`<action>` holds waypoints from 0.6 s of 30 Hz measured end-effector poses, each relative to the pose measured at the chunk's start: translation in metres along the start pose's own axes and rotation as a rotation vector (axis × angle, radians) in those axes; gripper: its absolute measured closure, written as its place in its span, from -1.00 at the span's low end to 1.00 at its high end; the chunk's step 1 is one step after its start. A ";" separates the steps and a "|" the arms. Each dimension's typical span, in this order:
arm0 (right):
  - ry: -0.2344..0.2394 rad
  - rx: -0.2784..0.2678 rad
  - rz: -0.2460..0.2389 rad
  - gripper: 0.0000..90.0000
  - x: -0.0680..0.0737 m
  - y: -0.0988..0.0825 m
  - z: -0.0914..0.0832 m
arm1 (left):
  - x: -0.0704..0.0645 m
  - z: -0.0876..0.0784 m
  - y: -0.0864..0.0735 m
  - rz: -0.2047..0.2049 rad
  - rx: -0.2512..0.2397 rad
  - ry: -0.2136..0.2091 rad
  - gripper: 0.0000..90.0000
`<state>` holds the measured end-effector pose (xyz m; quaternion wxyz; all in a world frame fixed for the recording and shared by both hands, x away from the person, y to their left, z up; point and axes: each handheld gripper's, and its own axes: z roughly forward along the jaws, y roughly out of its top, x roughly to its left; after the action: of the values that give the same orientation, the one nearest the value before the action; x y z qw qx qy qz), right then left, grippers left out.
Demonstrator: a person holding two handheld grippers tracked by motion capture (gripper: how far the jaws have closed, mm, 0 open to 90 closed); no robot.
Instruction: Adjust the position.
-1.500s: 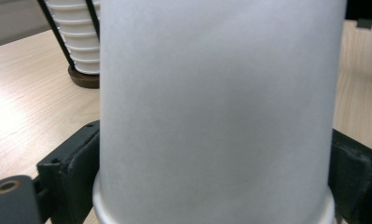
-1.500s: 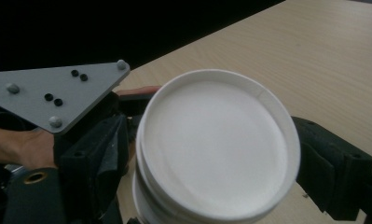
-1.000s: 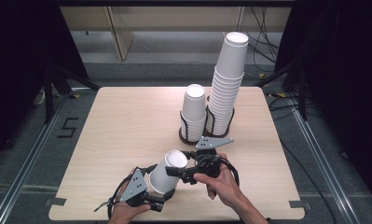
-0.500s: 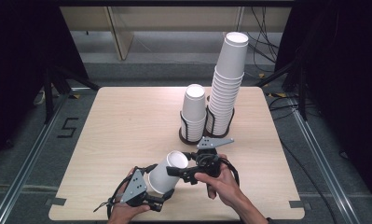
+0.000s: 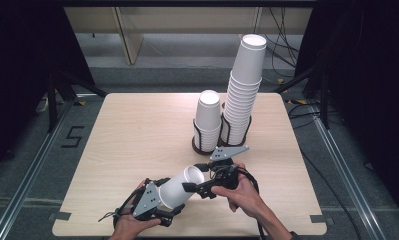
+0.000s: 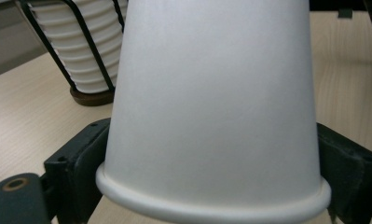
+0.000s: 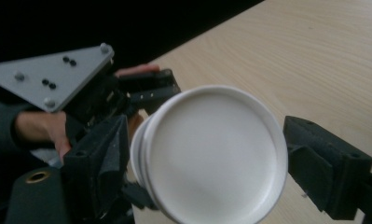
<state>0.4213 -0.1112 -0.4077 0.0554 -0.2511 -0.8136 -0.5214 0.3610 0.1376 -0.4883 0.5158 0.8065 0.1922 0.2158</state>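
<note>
A white paper cup [image 5: 179, 187] lies tilted above the table's front edge, its base toward the right. My left gripper [image 5: 168, 199] has just been closing and is shut on the cup [image 6: 216, 116] near its rim, both jaws against its sides. In the left gripper view that gripper [image 6: 211, 189] has the cup wedged between its black jaws. My right gripper [image 5: 193, 186] meets the base end. In the right gripper view its jaws [image 7: 207, 158] flank the cup's round base [image 7: 211, 154], and a second nested rim shows behind it.
A tall stack of white cups [image 5: 244, 95] and a short stack [image 5: 208, 117] stand in black wire holders at the table's middle right. The wooden table [image 5: 127, 135] is bare on its left half. The left gripper's grey plate [image 7: 53, 79] shows beyond the cup.
Both hands and the cup stay where they were. Any closing of the left jaws is too small to make out from above.
</note>
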 end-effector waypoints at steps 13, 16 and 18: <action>-0.049 0.297 -0.276 -0.63 0.005 -0.005 0.000 | -0.010 0.003 0.000 0.107 0.109 -0.075 -0.75; -0.021 0.328 -0.265 -0.61 0.003 -0.008 0.002 | -0.011 0.001 0.002 0.117 0.103 -0.076 -0.75; 0.008 0.340 -0.270 -0.53 0.003 -0.009 0.002 | -0.011 0.001 0.002 0.136 0.101 -0.082 -0.76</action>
<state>0.4149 -0.1113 -0.4147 0.0297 -0.1249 -0.9159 -0.3803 0.3527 0.1307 -0.4888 0.4662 0.8508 0.1264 0.2070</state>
